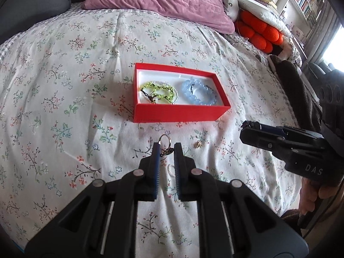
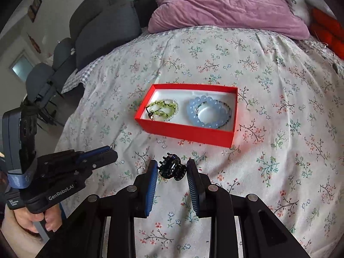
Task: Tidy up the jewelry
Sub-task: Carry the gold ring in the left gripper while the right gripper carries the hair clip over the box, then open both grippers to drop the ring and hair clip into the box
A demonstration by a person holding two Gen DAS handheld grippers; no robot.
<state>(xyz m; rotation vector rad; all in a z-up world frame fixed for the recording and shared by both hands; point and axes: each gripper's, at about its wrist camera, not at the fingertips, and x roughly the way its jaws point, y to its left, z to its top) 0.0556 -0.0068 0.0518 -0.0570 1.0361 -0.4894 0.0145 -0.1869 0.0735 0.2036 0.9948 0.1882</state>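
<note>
A red box (image 1: 178,114) (image 2: 187,132) lies open on the floral bedspread, holding a green bead bracelet (image 1: 159,91) (image 2: 163,109) and a blue bead bracelet (image 1: 198,93) (image 2: 206,111). In front of it my left gripper (image 1: 167,149) is shut on a thin metal ring with a dark ornament (image 1: 165,144), lifted off the cover. My right gripper (image 2: 172,168) is shut on a black beaded ornament (image 2: 172,168), also above the cover. Each gripper shows in the other view: the right gripper (image 1: 245,126) and the left gripper (image 2: 111,149).
A small gold piece (image 1: 197,144) and a small pearl ring (image 1: 171,168) lie loose on the bedspread (image 1: 64,86) near my left fingers. A purple pillow (image 1: 159,2) and orange cushion (image 1: 260,32) sit behind the box; a brown blanket (image 1: 296,86) lies at the right.
</note>
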